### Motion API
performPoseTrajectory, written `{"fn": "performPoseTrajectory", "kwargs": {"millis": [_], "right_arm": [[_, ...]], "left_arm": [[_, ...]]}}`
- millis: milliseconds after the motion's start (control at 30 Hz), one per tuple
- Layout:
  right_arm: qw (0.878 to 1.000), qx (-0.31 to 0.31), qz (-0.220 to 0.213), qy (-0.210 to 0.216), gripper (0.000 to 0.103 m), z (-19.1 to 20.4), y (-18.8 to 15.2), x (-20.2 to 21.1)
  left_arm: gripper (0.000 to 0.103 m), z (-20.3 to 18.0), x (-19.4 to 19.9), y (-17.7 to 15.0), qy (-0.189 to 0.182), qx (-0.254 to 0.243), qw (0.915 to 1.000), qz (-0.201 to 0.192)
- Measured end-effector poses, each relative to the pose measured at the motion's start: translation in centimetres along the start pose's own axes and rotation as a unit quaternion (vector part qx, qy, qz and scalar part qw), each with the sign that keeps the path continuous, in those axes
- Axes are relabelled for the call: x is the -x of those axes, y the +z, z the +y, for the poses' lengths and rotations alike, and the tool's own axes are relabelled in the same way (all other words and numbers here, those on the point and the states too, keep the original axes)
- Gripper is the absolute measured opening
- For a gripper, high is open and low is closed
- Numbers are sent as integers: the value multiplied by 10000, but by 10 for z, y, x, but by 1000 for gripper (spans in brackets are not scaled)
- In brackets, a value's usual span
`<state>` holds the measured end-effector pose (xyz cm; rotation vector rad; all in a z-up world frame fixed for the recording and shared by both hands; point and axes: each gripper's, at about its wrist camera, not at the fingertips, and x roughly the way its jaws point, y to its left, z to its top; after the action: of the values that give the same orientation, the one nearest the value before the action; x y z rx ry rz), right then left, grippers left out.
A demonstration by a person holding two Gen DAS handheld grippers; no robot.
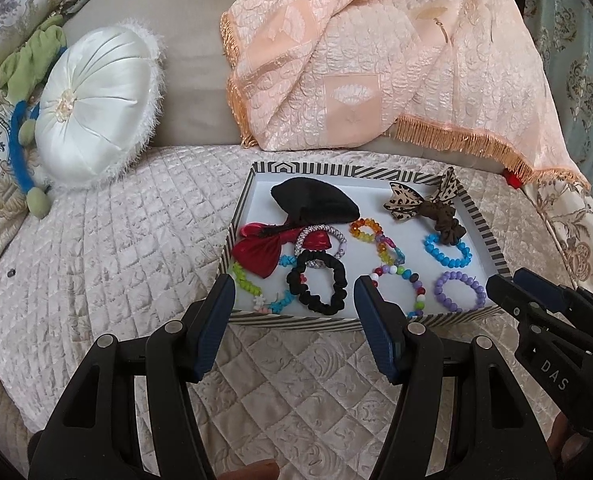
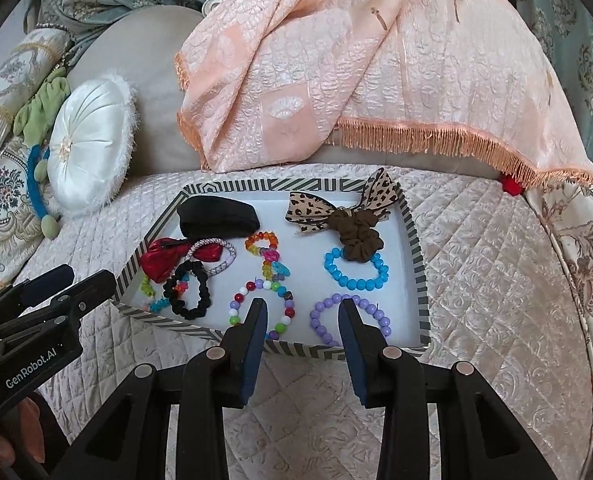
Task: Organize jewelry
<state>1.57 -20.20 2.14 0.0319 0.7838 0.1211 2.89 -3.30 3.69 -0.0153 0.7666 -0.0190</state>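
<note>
Striped card walls frame the tray (image 2: pixel 414 240) sitting on the quilted bedspread (image 2: pixel 476 264), and it's packed with jewelry. Purple bead bracelet (image 2: pixel 350 318) at the near right corner, blue bead bracelet (image 2: pixel 356 272) just behind it, black scrunchie (image 1: pixel 316 286) toward the left. The right gripper (image 2: pixel 302 316) hovers at the near rim, jaws apart, holding nothing. The left gripper (image 1: pixel 290 292) sits wide open too, over the scrunchie side.

purple bracelet (image 2: pixel 348 318) part-hidden by right claw (image 2: pixel 302 312) | green bracelet (image 1: pixel 248 282) behind finger
</note>
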Motion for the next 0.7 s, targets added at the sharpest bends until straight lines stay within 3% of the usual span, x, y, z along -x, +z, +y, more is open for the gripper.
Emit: {"fn": "performPoseTrajectory", "kwargs": {"millis": [700], "right_arm": [[10000, -20, 61, -17, 35, -5, 0, -5]], "left_arm": [[62, -1, -2, -2, 44, -50, 10000, 5]]}}
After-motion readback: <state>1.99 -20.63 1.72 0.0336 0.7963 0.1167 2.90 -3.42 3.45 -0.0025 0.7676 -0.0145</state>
